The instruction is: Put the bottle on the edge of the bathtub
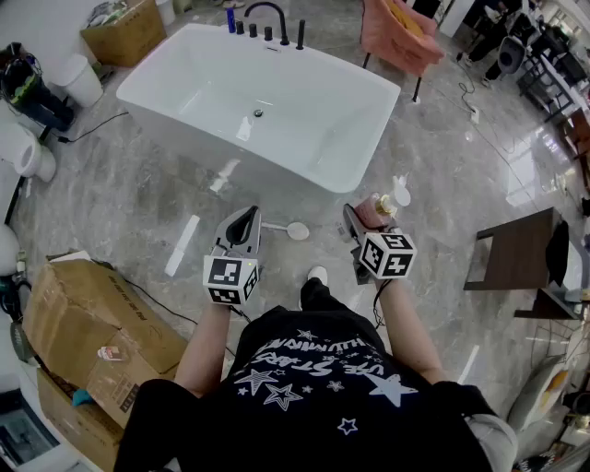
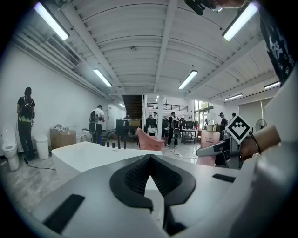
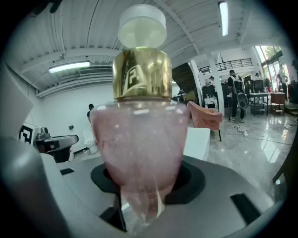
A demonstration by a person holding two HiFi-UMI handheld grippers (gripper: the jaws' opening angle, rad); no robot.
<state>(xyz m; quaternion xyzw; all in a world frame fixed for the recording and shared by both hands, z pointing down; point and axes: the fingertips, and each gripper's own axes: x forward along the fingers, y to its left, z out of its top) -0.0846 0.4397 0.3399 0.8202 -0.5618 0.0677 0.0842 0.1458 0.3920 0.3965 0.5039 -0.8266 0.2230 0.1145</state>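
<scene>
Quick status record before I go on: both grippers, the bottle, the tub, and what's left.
left gripper: shut, nothing between the jaws
right gripper: shut on bottle
bottle: pink, gold collar, white pump, upright in the jaws
bathtub: white, on the floor ahead, apart from the bottle
faucet: black, at the far rim
left to do: bottle not yet on the tub's edge

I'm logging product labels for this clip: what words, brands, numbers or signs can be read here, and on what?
"F": boxed monogram embossed on the gold collar of the bottle.
"STAR": part of the white lettering on the person's shirt; the rest is unreadable.
Cardboard box: print too small to read.
</scene>
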